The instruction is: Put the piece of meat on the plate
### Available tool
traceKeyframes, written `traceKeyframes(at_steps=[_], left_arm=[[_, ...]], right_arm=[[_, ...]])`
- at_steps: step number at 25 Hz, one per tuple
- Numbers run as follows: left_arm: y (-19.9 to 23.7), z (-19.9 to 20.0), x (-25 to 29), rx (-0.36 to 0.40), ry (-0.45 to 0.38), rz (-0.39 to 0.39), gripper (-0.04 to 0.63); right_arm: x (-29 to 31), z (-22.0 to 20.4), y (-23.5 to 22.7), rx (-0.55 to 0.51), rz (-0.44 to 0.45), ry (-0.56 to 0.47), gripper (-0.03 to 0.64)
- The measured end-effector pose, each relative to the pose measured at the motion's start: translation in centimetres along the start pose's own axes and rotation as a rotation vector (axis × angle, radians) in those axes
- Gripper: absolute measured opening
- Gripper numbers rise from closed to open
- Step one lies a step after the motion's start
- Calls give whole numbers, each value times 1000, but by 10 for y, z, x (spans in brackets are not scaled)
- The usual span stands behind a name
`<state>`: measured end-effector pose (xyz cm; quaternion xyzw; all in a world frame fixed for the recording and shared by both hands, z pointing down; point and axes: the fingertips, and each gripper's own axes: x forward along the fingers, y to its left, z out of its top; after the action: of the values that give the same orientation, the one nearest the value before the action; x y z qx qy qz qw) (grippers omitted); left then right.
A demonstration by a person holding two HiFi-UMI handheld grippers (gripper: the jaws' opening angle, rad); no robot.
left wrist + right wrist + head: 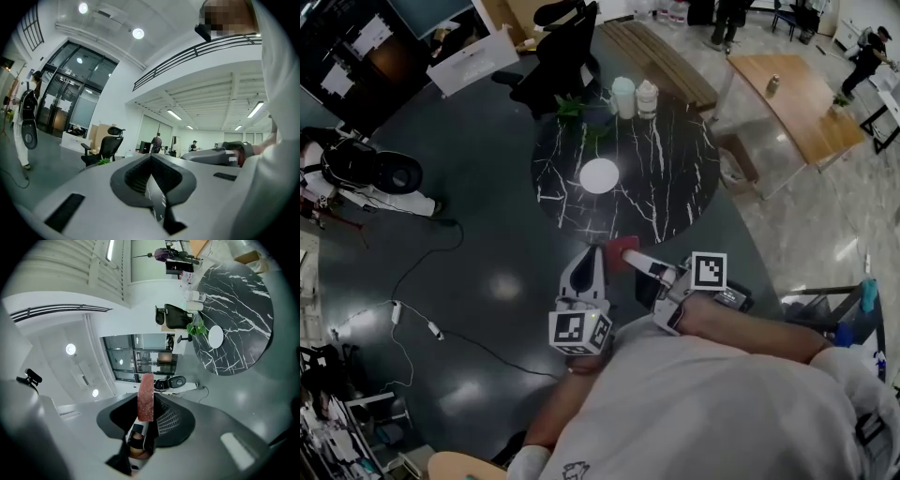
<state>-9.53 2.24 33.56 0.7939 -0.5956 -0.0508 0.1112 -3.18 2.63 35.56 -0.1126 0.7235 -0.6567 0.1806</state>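
Observation:
A flat red piece of meat [620, 251] is clamped on edge in my right gripper [630, 259], just short of the near rim of the round black marble table [675, 178]. In the right gripper view the meat [146, 397] stands upright between the jaws of that gripper [148, 405]. The white plate [599, 175] lies left of the table's centre, and its top is bare; it also shows as the plate [215, 336] ahead of the right gripper. My left gripper [585, 272] is beside the right one, shut and holding nothing, with the left gripper's [151, 158] tips pressed together.
Two pale cups [635, 97] and a small green plant [573, 106] stand at the table's far edge. Behind it is a black office chair [562, 56]. Cables [422, 319] trail over the dark floor at left. A wooden table [802, 103] stands at far right.

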Motion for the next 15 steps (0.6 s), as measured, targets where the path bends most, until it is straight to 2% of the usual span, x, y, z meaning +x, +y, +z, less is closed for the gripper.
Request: traceKeyframes(at_steps=[4, 15], left_arm=[[2, 1, 31, 3, 3, 19, 6], [-7, -2, 109, -25, -1, 78, 6]], right_arm=[[4, 36, -3, 15, -2, -11, 91], [5, 120, -9, 21, 9, 46, 91]])
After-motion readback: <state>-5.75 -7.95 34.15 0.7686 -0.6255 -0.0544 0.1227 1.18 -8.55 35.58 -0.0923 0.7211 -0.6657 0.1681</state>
